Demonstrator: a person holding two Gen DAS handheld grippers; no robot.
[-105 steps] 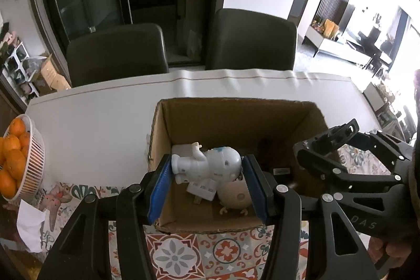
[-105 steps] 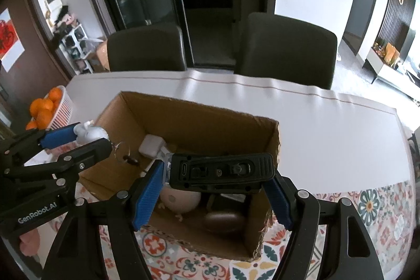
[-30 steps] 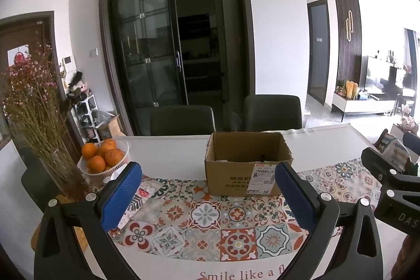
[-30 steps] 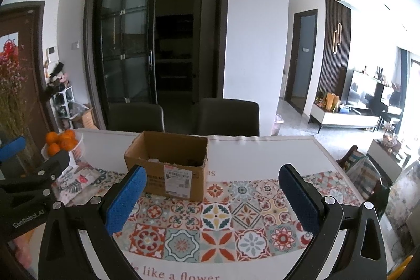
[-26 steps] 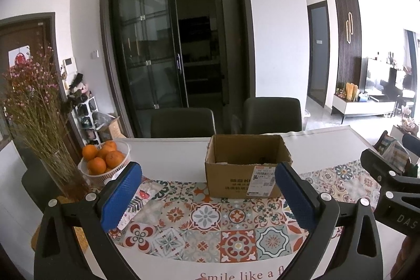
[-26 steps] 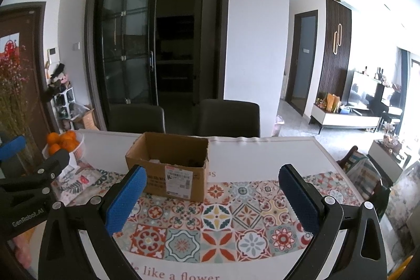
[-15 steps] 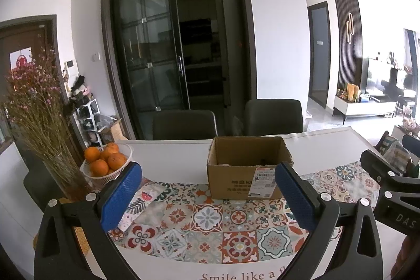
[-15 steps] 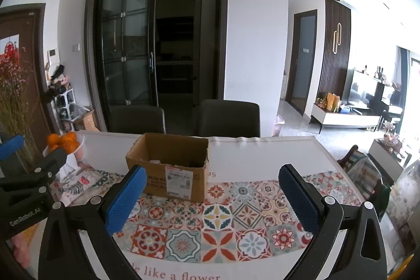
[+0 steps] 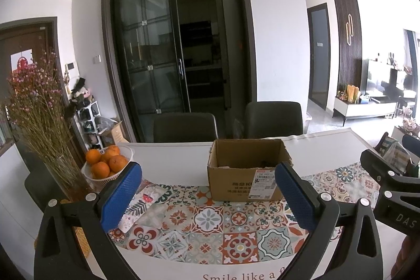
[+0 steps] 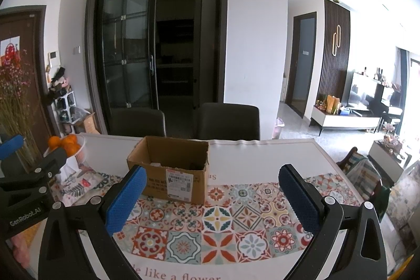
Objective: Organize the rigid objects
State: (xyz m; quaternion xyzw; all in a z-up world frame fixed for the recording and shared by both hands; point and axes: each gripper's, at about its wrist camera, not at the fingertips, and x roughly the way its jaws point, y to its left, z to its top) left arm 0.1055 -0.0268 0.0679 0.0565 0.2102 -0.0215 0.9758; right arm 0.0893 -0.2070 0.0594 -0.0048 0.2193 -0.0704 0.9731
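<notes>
Both the left hand-held gripper (image 9: pixel 207 190) and right hand-held gripper (image 10: pixel 210 192) gape wide and empty before the cardboard box (image 9: pixel 242 171) at 12 o'clock on the worktop (image 9: pixel 173 160), while only the left view shows the flower vase (image 9: pixel 63 175).

White walls (image 9: pixel 275 43), dark glass doors (image 9: pixel 152 64), two chairs (image 10: pixel 228 120).

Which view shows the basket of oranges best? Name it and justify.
The left wrist view: the basket of oranges sits whole and unblocked beside the dried flowers. In the right wrist view the left gripper partly covers the basket.
</notes>
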